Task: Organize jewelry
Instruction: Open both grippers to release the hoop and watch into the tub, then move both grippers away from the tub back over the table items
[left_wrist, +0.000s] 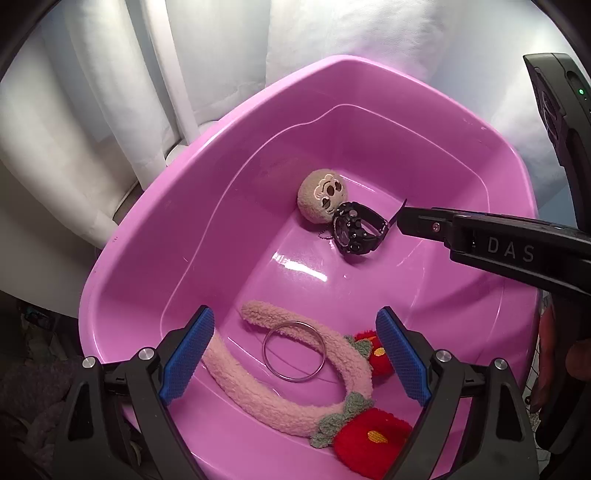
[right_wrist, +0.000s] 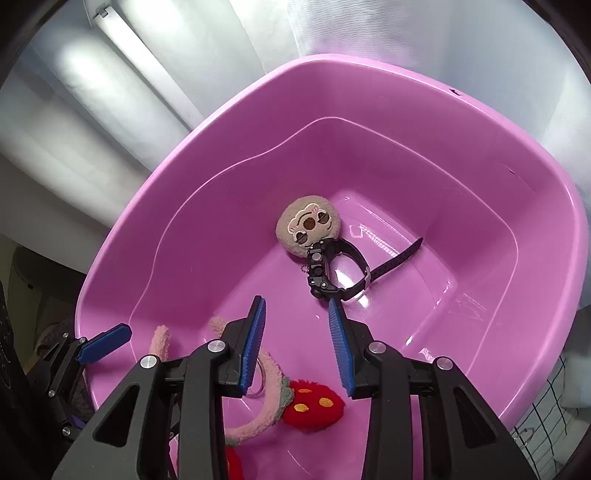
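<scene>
Black watch (right_wrist: 338, 271) against sloth plush (right_wrist: 308, 230) in basin (right_wrist: 221, 122)

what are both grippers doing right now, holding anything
Left gripper: open, holding nothing, fingers spread above the metal bangle and pink headband.
Right gripper: open, holding nothing, fingers apart just short of the black watch.

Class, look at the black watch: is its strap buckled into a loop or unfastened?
Buckled: the watch strap forms a closed loop in the pink basin, with only its tail end sticking out.
</scene>
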